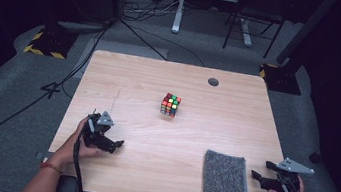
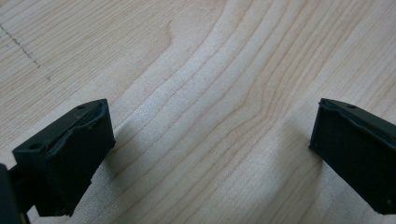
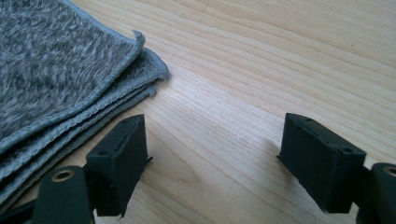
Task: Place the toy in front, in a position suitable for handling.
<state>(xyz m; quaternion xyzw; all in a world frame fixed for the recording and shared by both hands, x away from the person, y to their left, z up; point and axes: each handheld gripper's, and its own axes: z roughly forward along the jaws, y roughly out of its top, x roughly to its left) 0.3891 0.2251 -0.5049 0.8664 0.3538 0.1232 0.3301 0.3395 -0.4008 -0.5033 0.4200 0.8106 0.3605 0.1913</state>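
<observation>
A scrambled Rubik's cube (image 1: 171,104) stands alone near the middle of the light wooden table (image 1: 151,75). A folded grey towel (image 1: 226,176) lies near the front right edge. My left gripper (image 1: 116,144) rests low at the front left, open, pointing right, well short of the cube. In the left gripper view its jaws (image 2: 212,121) stand wide apart over bare wood. My right gripper (image 1: 261,170) sits at the front right, open, pointing left at the towel's right edge. In the right gripper view the towel's layered corner (image 3: 56,70) lies just beyond the left jaw of the gripper (image 3: 215,128).
A round cable hole (image 1: 213,82) sits near the table's far edge. Behind the table are floor cables, a desk frame (image 1: 179,6) and yellow-and-black striped stand bases (image 1: 46,46). Bare wood stretches between the cube and both grippers.
</observation>
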